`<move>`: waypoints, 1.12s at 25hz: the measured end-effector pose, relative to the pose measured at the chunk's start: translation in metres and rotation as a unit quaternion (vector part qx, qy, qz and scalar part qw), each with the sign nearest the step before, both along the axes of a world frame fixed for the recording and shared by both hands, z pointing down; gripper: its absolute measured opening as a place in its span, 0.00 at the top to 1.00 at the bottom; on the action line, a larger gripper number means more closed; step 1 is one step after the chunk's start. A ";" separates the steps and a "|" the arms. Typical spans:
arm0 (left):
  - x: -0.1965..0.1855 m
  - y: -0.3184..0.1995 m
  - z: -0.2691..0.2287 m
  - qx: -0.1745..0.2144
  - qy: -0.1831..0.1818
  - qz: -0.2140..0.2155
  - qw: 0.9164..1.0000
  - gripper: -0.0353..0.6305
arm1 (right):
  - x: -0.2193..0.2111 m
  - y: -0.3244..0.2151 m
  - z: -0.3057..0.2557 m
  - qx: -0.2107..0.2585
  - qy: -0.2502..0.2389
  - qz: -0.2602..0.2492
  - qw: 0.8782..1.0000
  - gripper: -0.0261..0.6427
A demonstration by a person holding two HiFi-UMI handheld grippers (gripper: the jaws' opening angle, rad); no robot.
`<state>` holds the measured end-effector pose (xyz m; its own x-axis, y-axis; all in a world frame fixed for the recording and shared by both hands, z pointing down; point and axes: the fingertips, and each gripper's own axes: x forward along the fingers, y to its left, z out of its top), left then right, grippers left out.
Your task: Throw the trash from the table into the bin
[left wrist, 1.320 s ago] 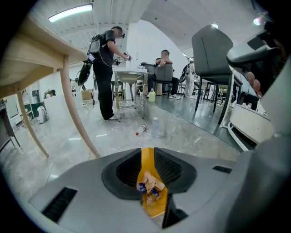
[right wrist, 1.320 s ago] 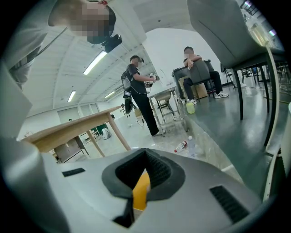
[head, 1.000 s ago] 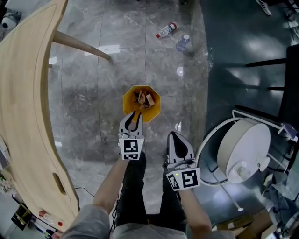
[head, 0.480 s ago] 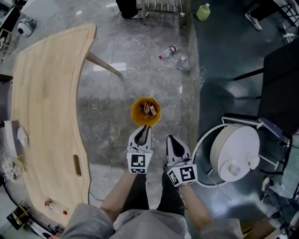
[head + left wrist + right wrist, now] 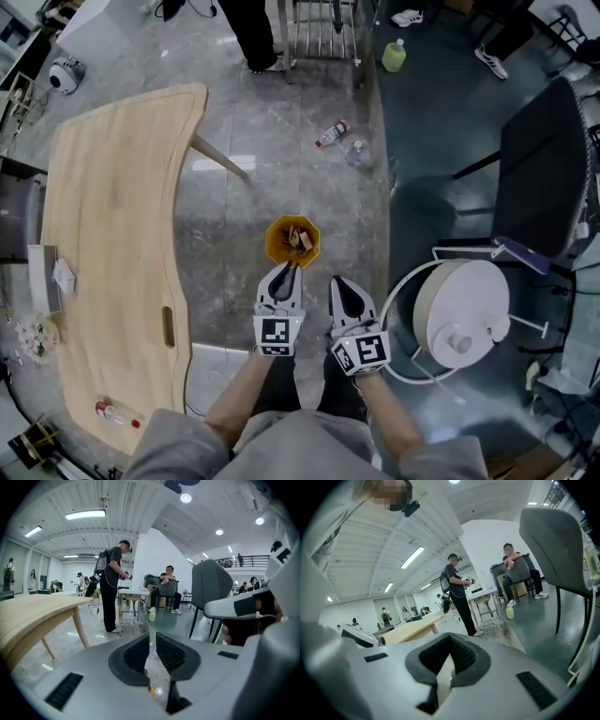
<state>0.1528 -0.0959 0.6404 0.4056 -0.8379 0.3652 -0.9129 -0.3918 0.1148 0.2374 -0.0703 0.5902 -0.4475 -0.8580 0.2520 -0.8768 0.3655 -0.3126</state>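
Rising away from the bin (image 5: 271,241), 2 grippers lifted | left gripper (image 5: 285,274) jaws just closed to an empty slit | right gripper (image 5: 339,285) pinched together, empty | trash (image 5: 298,240) lay in bin beyond left tips | drop judged done

The orange bin (image 5: 292,241) of trash stands on the floor off the table's (image 5: 112,234) edge; the left gripper (image 5: 287,270) and right gripper (image 5: 338,282) hover side by side near it.
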 end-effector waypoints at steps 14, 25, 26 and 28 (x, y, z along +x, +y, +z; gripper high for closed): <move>0.017 0.015 -0.099 0.049 0.005 0.014 0.999 0.90 | 0.003 0.000 -0.080 0.046 -0.011 -0.011 0.999 0.96; 0.027 0.006 -0.201 0.132 0.004 0.013 0.991 0.94 | 0.022 -0.009 -0.146 0.089 -0.015 -0.009 0.996 0.96; 0.027 0.006 -0.209 0.140 0.005 0.013 0.990 0.94 | 0.021 -0.010 -0.150 0.094 -0.015 -0.013 0.995 0.96; 0.029 0.008 -0.224 0.158 0.009 0.014 0.987 0.94 | 0.020 -0.010 -0.158 0.103 -0.015 -0.020 0.994 0.96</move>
